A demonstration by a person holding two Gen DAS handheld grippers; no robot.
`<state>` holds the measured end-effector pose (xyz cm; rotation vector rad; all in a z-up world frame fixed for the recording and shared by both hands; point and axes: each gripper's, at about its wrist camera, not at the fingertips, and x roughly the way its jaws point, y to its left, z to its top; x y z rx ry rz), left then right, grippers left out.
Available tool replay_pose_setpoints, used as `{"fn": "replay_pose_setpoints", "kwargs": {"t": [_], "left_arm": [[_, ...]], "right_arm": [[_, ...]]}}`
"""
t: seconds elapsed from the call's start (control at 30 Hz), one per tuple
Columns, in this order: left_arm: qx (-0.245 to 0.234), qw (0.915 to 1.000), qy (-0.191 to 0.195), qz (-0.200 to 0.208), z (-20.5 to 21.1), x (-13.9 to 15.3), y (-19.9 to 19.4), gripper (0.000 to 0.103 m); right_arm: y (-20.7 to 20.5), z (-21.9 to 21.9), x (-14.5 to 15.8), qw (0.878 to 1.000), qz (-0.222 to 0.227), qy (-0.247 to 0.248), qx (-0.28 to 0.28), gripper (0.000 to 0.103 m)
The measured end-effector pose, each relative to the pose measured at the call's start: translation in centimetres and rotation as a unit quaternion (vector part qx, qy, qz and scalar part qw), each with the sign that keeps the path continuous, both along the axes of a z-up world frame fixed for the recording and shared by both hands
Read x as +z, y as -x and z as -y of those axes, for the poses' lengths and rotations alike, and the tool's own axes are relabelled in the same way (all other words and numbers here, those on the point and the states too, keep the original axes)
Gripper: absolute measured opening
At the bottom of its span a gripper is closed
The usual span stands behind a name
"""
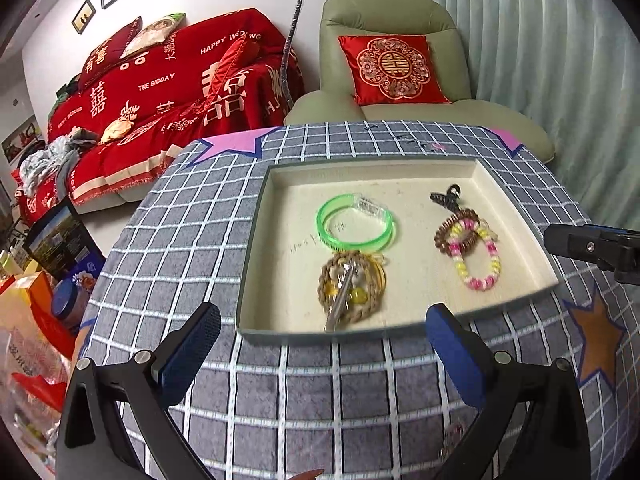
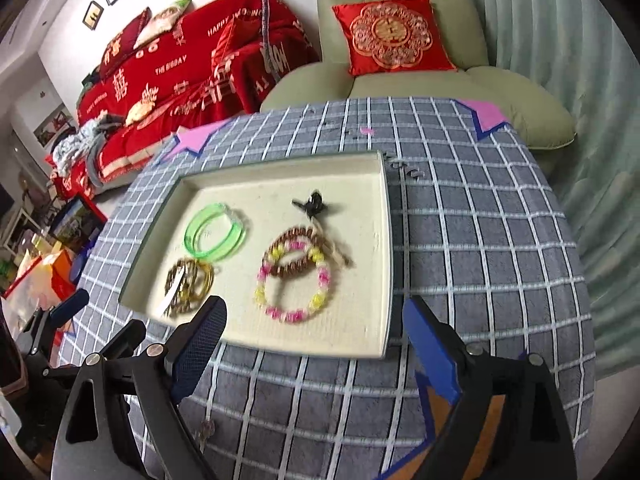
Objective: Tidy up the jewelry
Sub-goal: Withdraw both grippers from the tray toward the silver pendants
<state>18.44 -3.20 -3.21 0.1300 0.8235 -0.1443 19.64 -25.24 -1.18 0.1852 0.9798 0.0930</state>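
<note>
Left wrist: my left gripper point(image 1: 322, 322) is released, empty, at the tray point(image 1: 256, 248) near edge; green bangle point(image 1: 354, 222) at 12 o'clock. Right wrist: my right gripper point(image 2: 316, 326) is released, empty; bead bracelet point(image 2: 294, 280) at 12 inside tray.

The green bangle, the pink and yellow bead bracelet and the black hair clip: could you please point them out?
green bangle point(image 1: 325, 227), left wrist view, on its left rim.
pink and yellow bead bracelet point(image 2: 324, 276), right wrist view, on its right-hand beads.
black hair clip point(image 2: 314, 203), right wrist view, on its body.

green bangle point(image 1: 354, 224): glossy plastic | tablecloth point(image 1: 304, 392): matt checked cloth | tray point(image 1: 256, 240): matt
</note>
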Motion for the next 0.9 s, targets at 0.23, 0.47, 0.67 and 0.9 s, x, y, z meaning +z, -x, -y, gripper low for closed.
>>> {"fn": "replay_pose_setpoints", "kwargs": {"t": [0.23, 0.47, 0.67, 0.9], "left_arm": [[-0.005, 0.9999, 0.009, -0.009, -1.1, -0.4, 2.6, 0.103], [-0.018, 0.9994, 0.010, -0.028, -2.3, -2.0, 5.6, 0.103], [-0.035, 0.9987, 0.004, -0.037, -2.4, -2.9, 8.2, 0.103], [-0.054, 0.9971, -0.010, -0.054, -2.0, -4.6, 9.9, 0.103]], "right_arm": [[2.9, -1.0, -0.5, 1.000, -0.009, -0.007, 0.020, 0.091], [5.5, -2.4, -1.7, 0.999, -0.025, -0.006, 0.042, 0.092], [7.2, -2.9, -3.3, 0.998, -0.048, -0.014, 0.048, 0.092], [8.8, -3.0, -4.7, 0.997, -0.065, -0.023, 0.044, 0.092]]}}
